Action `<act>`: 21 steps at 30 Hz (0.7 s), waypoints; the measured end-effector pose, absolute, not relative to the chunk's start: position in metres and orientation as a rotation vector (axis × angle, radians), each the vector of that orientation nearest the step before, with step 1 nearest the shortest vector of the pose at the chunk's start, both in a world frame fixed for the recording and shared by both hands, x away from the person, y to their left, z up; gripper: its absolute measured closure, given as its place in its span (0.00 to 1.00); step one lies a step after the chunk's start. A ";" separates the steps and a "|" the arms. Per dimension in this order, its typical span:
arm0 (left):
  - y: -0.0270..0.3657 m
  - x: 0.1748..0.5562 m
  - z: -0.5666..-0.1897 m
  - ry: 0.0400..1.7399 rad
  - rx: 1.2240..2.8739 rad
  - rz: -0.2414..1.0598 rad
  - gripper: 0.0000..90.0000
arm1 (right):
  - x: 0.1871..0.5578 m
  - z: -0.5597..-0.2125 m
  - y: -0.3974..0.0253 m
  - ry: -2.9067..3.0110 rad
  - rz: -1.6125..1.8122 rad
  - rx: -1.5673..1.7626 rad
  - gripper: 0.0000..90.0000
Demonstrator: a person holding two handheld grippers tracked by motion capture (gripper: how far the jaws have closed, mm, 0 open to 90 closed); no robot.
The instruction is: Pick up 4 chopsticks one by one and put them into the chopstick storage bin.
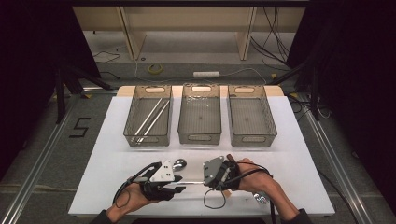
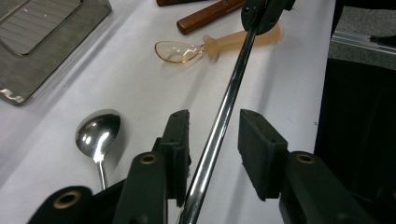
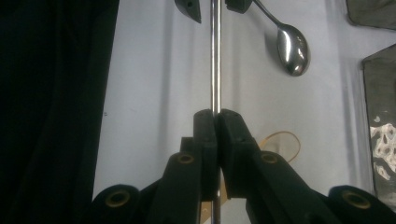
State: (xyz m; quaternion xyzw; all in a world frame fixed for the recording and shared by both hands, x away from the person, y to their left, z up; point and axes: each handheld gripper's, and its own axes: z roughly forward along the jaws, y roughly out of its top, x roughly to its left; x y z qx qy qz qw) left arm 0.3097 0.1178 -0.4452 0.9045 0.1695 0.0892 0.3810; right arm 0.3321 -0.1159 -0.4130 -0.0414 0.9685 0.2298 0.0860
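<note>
Three grey bins stand in a row at the far side of the white table [image 1: 112,154]. The left bin [image 1: 148,116] has two long metal rods lying in it. The middle bin [image 1: 200,116] and the right bin [image 1: 251,119] look almost bare.

Nearer the person, a thin shiny metal rod [image 1: 192,182] hangs level between the two grippers, a little above the table. The right gripper [image 3: 215,123] has its jaws pressed tight on the rod, so this one is holding it. The left gripper [image 2: 215,140] has its jaws wide apart, with the rod running through the gap. The rod looks close to the left pad, but nothing squeezes it there.

A metal spoon [image 2: 98,135] lies on the table just beside the left gripper. Farther off lie a clear orange plastic spoon [image 2: 182,50] and a brown wooden handle [image 2: 208,16].

What could go wrong? The rod is smooth and round, and it is held at one spot only. It could turn or slide in the right jaws, and the free end could dip down. If the left jaws shut while the rod is off to one side, they could push it away and not grab it. The rod could then bump the metal spoon.
</note>
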 end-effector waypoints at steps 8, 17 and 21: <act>0.117 0.309 -0.445 0.407 2.333 0.206 0.81 | 0.331 -0.414 -0.115 2.889 0.697 -0.172 0.96; 0.115 0.304 -0.445 0.312 2.357 0.173 0.89 | 0.331 -0.414 -0.118 2.895 0.698 -0.199 0.93; 0.113 0.302 -0.444 0.306 2.352 0.162 0.92 | 0.335 -0.413 -0.121 2.899 0.722 -0.152 0.86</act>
